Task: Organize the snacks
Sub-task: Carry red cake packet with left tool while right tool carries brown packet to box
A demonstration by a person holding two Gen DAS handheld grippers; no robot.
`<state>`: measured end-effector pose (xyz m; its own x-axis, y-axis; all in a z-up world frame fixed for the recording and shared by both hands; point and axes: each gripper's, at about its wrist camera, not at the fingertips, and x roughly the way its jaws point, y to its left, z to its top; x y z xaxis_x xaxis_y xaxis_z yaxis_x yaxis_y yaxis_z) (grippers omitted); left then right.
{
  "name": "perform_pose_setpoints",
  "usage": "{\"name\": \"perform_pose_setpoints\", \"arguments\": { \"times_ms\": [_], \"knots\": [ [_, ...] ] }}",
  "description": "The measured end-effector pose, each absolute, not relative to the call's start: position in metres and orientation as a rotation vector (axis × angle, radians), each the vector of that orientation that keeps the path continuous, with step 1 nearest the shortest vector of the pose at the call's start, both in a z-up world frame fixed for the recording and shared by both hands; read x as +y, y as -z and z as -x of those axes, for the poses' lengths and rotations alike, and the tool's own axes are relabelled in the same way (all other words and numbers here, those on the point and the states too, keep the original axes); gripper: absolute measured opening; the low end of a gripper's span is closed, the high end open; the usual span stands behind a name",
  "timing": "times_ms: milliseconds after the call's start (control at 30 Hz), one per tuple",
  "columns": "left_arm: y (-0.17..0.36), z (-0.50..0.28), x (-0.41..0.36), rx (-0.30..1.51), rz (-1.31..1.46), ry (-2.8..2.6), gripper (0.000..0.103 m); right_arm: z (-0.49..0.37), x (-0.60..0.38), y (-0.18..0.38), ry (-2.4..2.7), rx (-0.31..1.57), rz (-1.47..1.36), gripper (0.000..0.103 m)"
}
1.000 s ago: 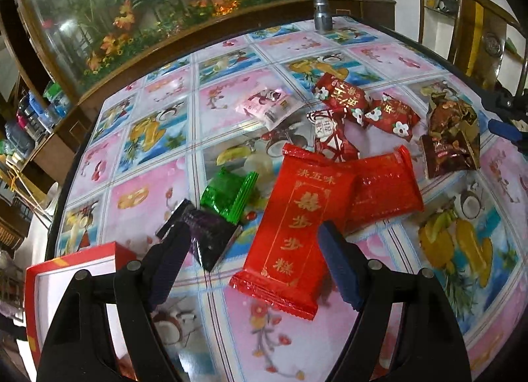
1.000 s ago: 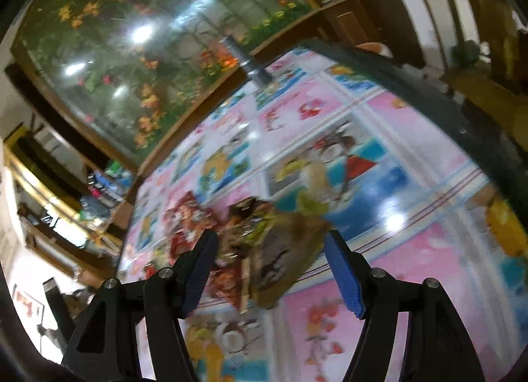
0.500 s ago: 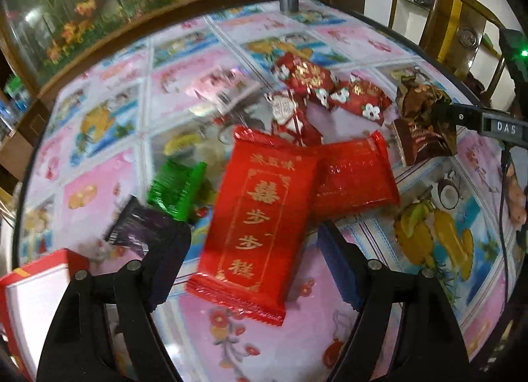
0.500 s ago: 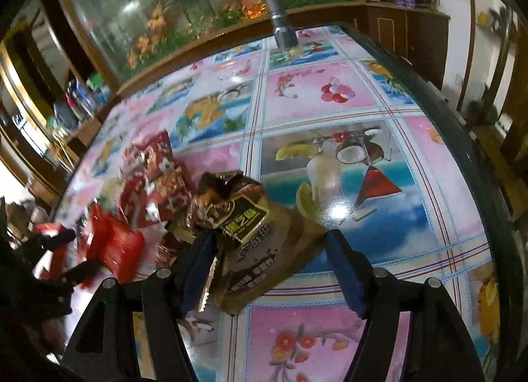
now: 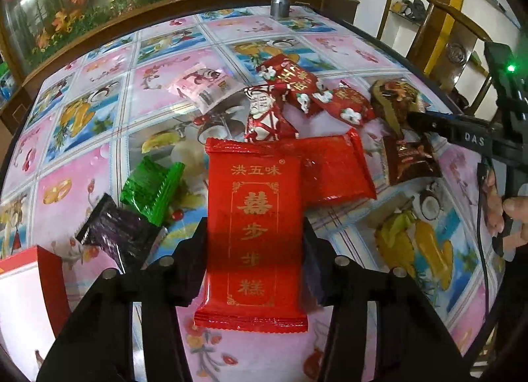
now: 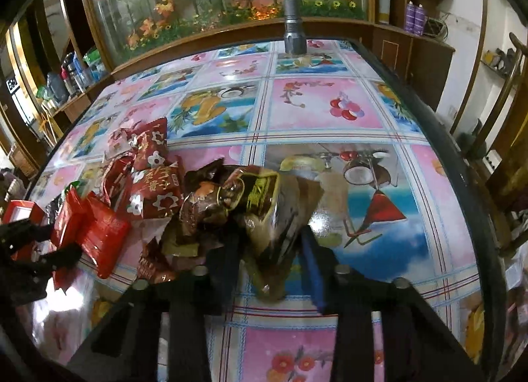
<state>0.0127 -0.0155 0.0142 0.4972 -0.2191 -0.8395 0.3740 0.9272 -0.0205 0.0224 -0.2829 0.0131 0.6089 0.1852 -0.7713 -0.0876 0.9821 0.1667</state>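
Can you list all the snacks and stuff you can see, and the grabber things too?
long red packet: 1, red with gold writing, between the left grabber's fingers
flat red packet: 1, red, under the long one's far end
flowered packets: 2, red and white, middle of table
red-white figure packet: 1, beside them
pink packet: 1, pink, farther back
green packet: 1, green, left side
dark purple packet: 1, near the green one
brown packets: several, brown, right side
red box: 1, red and white, left edge
flashlight: 1, grey, upright, far edge
table: 1, pink-blue fruit cloth
left gripper: closing on long red packet
right gripper: pinching a brown packet
hand: holding right grabber
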Motion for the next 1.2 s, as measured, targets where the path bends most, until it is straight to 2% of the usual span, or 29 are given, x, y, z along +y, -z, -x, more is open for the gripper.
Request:
{"name": "perform_pose_setpoints", "arguments": {
  "times_ms": [100, 267, 433, 567, 667, 800, 1033, 1133, 1200],
  "knots": [
    [-0.015, -0.002, -0.014, 0.985, -0.161, 0.379, 0.048, -0.021, -0.291, -0.013, -0.188, 0.911, -0.188, 0.021],
    [-0.017, 0.026, -0.012, 0.987, -0.159, 0.398, 0.048, -0.015, -0.284, -0.010, -0.344, 0.948, -0.289, 0.020],
    [-0.018, 0.055, -0.002, 1.004, -0.145, 0.401, 0.048, 0.002, -0.250, -0.012, -0.488, 0.986, -0.212, 0.025],
    [-0.022, 0.072, 0.013, 1.022, -0.088, 0.403, 0.048, 0.019, -0.224, -0.017, -0.575, 0.986, -0.125, 0.047],
    [-0.027, 0.083, 0.022, 1.007, -0.068, 0.391, 0.048, 0.036, -0.206, -0.026, -0.634, 0.968, -0.045, 0.047],
    [-0.031, 0.094, 0.033, 0.997, -0.041, 0.374, 0.048, 0.048, -0.186, -0.036, -0.668, 0.947, 0.029, 0.061],
    [-0.043, 0.106, 0.046, 0.951, -0.018, 0.347, 0.048, 0.046, -0.139, -0.028, -0.598, 0.992, 0.153, 0.061],
    [-0.048, 0.108, 0.053, 0.932, -0.003, 0.334, 0.048, 0.045, -0.129, -0.018, -0.532, 1.007, 0.200, 0.057],
    [-0.051, 0.109, 0.058, 0.923, 0.005, 0.330, 0.048, 0.050, -0.121, -0.017, -0.492, 0.979, 0.256, 0.044]
  ]
}}
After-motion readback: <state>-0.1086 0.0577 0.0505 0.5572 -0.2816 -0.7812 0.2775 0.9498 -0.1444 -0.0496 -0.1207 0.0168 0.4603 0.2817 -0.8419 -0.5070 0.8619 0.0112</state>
